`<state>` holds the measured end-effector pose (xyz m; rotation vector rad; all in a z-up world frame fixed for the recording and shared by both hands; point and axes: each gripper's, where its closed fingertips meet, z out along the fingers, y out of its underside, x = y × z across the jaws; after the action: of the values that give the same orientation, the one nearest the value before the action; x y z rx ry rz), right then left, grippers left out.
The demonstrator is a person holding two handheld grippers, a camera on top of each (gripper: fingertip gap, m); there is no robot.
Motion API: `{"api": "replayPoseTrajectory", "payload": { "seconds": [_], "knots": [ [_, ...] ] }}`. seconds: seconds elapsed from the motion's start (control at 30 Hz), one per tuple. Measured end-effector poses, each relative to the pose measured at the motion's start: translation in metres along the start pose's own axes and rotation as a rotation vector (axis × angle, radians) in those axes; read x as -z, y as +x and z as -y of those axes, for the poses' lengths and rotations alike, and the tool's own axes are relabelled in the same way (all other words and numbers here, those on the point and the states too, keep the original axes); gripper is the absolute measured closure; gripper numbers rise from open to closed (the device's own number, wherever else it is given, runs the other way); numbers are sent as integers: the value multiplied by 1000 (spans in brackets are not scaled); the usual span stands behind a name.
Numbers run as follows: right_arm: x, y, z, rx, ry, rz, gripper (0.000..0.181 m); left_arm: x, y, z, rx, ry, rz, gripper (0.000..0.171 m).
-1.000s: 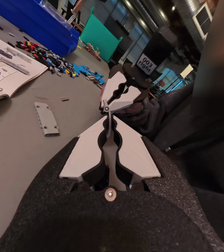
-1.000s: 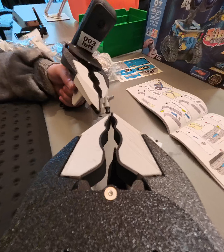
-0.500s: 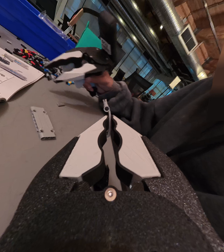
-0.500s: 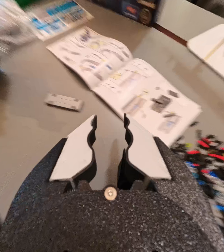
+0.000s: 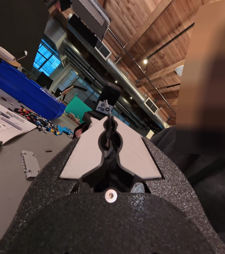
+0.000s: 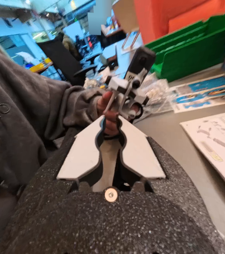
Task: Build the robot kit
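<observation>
My left gripper [image 5: 109, 116] is shut on a thin light-grey rod piece [image 5: 107, 109] with a round connector at its tip. The piece sticks up out of the fingertips, above the table. The camera body of the right gripper [image 5: 109, 94] stands close behind the piece. In the right wrist view my right gripper [image 6: 111, 116] is open by a narrow gap with nothing between its fingers. It points at the left gripper [image 6: 128, 92], which faces it at close range in a person's hand [image 6: 109, 110]. That view is blurred.
A flat grey panel [image 5: 30, 165] and a small dark piece [image 5: 48, 150] lie on the grey table. An open instruction booklet [image 5: 6, 123] and a pile of small coloured pieces [image 5: 44, 122] are farther left. Blue bin [image 5: 26, 89], green bins [image 6: 191, 55] and plastic bags [image 6: 154, 90] stand behind. My hands' fingertips stand some 5 cm from each other.
The right gripper opened, swung out over the booklet and pieces, then came back to face the left gripper. The left gripper tilted upward, still holding the rod piece.
</observation>
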<state>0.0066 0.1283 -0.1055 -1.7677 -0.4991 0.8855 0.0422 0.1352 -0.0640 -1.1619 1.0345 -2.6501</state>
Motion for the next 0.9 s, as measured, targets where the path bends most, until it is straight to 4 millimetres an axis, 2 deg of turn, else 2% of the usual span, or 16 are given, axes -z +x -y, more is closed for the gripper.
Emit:
{"api": "replayPoseTrajectory", "payload": {
  "seconds": [0.07, 0.17, 0.27, 0.33, 0.37, 0.4, 0.43, 0.47, 0.53, 0.6, 0.63, 0.77, 0.9],
  "knots": [
    [1, 2, 11, 68, 70, -68, 181, -1, 1, 0, -5, 3, -3, 170],
    [8, 4, 16, 106, 107, -109, 181, 2, -1, 3, 0, 14, -2, 171],
    [13, 14, 9, 70, 78, -144, 166, 4, -1, 9, 5, 48, -13, 171],
    [14, 20, 14, 31, 120, -163, 148, 2, -2, 6, -20, 38, -9, 171],
    [13, 19, 16, 17, 136, -157, 147, 0, -2, 1, -39, 16, -2, 170],
    [11, 17, 16, 20, 136, -150, 155, -3, -4, -4, -65, -9, 10, 171],
    [9, 17, 12, 40, 112, -160, 173, -5, -4, -9, -86, -30, 15, 171],
    [10, 18, 10, 73, 96, -188, 176, -7, -4, -11, -93, -39, 23, 170],
    [13, 19, 11, 122, 87, -224, 177, -6, -7, -10, -74, -42, 33, 168],
    [16, 21, 9, 170, 42, -263, 177, -3, -11, -5, -13, -24, 34, 149],
    [15, 20, 5, 185, 3, -263, 178, -2, -12, -4, 25, -18, 28, 146],
    [9, 13, -8, 286, -165, -297, 178, -4, -2, -9, 83, -47, -59, 147],
    [6, 8, -14, 337, -241, -325, 178, -7, 8, -19, 55, -107, -102, 158]
  ]
}}
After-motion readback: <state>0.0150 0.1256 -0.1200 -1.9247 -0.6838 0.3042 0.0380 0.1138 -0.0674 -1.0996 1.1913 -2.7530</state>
